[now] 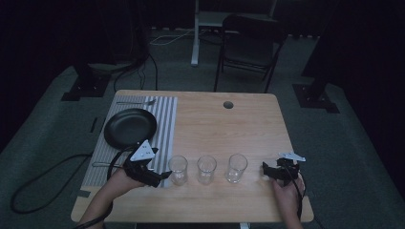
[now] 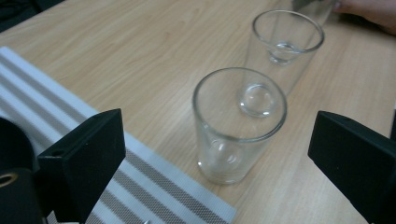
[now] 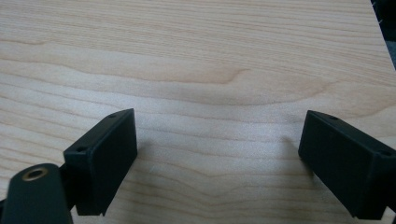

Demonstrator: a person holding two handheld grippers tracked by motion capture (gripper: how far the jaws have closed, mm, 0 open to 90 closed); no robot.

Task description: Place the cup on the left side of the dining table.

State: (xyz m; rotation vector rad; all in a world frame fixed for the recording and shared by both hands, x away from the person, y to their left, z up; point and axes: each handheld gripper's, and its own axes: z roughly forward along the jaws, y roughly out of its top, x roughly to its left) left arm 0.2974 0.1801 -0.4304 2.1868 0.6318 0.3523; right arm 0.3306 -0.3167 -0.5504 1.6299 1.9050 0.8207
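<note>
We see the left hand-held gripper (image 1: 165, 175) low at the near edge of the pale wooden bench (image 1: 248, 114), its jaws spread wide and nothing between them; it points along the row at the nearest clear, empty drinking glass (image 2: 239, 125), which stands upright just off the corner of the grey-and-white striped placemat (image 1: 165, 119); we judge that the jaws are held so wide in order to take the glass by its sides. The right hand-held gripper (image 1: 265, 170) rests at the near right of the bench, jaws likewise spread over bare wood, holding nothing; it seems parked clear of the work. Beyond the first glass stand the middle clear glass (image 1: 207, 170) and the right-hand clear glass (image 1: 237, 168), apart and in line, probably spaced so that jaws fit between. Farther off, the round black plate (image 1: 130, 127) sits on the placemat, with a metal fork (image 1: 136, 102) laid at the mat's far edge.
</note>
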